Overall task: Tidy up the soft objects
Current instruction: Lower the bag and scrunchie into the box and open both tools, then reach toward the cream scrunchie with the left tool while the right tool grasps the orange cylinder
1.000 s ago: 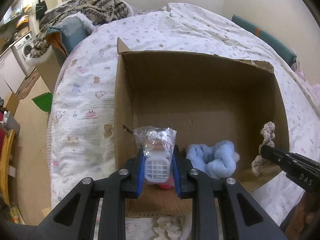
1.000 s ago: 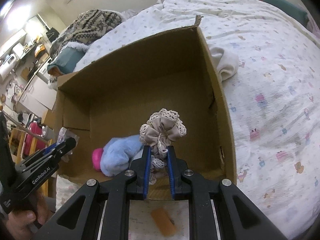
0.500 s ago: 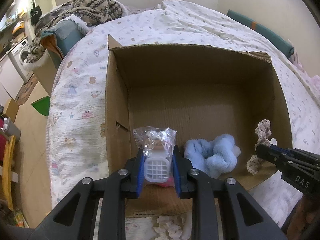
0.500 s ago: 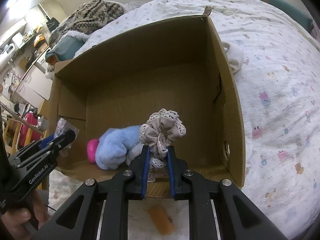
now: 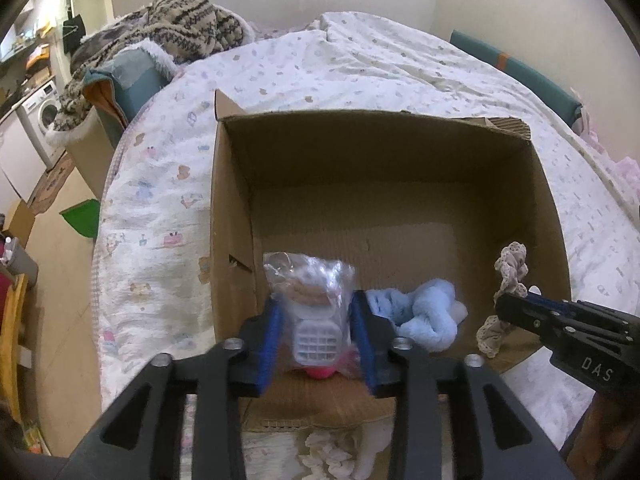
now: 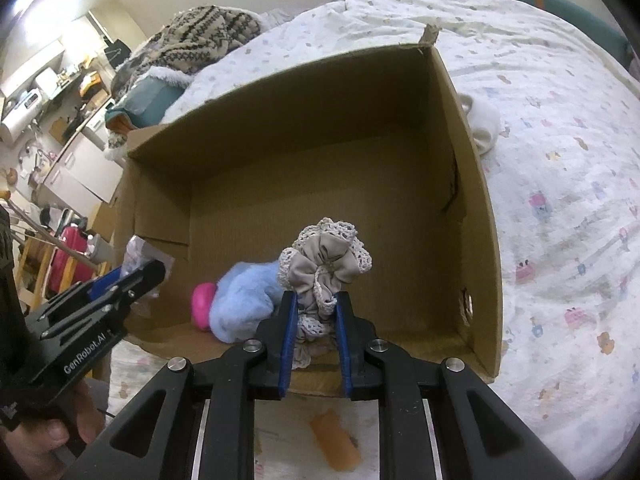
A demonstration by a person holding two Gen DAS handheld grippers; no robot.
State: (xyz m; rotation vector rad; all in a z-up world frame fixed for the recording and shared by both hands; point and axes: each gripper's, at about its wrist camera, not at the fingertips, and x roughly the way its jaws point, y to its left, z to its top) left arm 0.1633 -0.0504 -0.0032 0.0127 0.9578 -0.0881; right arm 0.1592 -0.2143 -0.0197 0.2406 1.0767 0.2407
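Observation:
An open cardboard box stands on the bed. My left gripper is shut on a clear plastic bag with a white item, held over the box's near left corner. My right gripper is shut on a beige lace scrunchie, over the box's near edge; the scrunchie also shows in the left wrist view. A light blue fluffy scrunchie lies on the box floor beside a pink soft object.
A patterned white duvet covers the bed around the box. A white cloth lies behind the box's right wall. White fluffy pieces and an orange item lie in front of the box. Blankets are piled at the far left.
Both grippers with their loads have moved slightly forward over the box's near edge. The left jaws look slightly wider around the bag. The box contents have not moved.

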